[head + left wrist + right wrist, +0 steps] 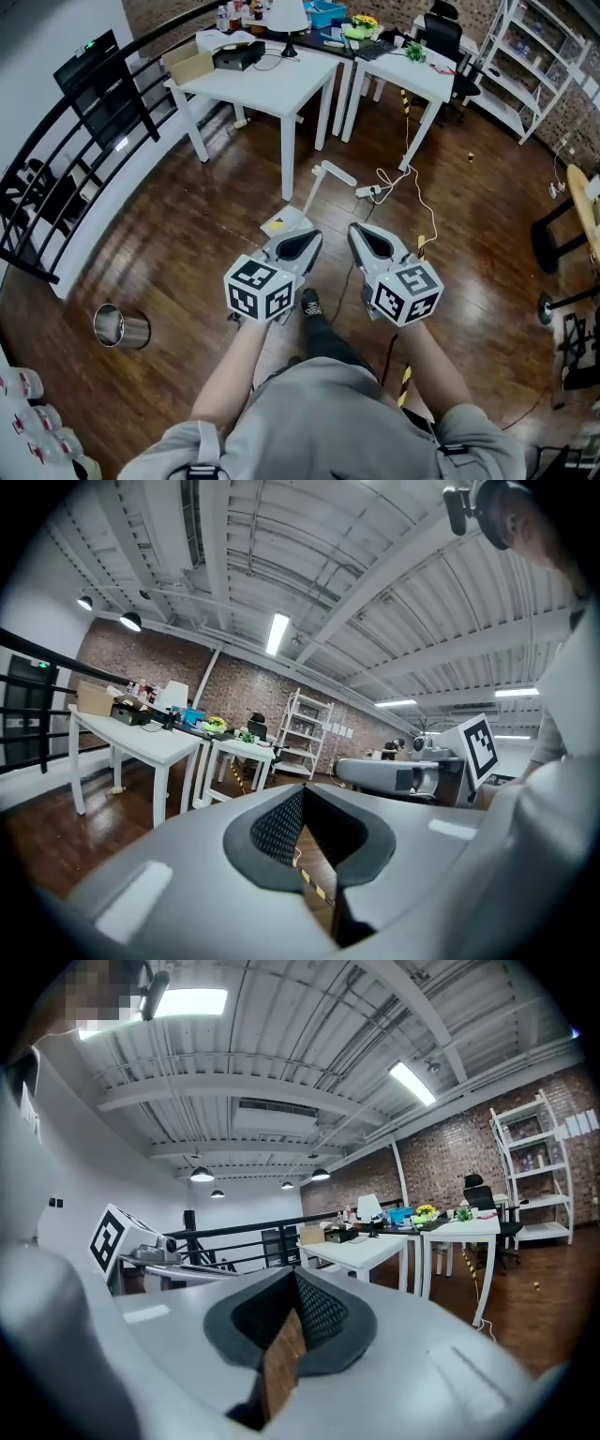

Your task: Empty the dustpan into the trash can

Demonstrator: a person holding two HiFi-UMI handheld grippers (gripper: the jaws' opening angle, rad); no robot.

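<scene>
**Two tongs pressed shut and empty, dustpan on the floor ahead**

Well off to the left of the left tongs, a shiny metal trash can (121,326) stood on the wooden floor (187,239), near a black railing (58,183). The left tongs (302,246) were held out in front of the person, jaws pressed together at the tips with nothing between them. Just beyond those tips, down on the floor, lay the white long-handled dustpan (284,223). Neither pair touched it, and its handle slanted away from the tongs and to the right. A shoe (309,303) showed below, between the two pairs. The right tongs (367,242) were held alongside the left, close but apart, likewise closed tight and gripping nothing. Farther ahead of the right tongs a white power strip (367,191) lay with its cable trailing back toward them. Beyond everything stood two white tables (272,89), and white shelving (536,56) rose far off to the right.
</scene>
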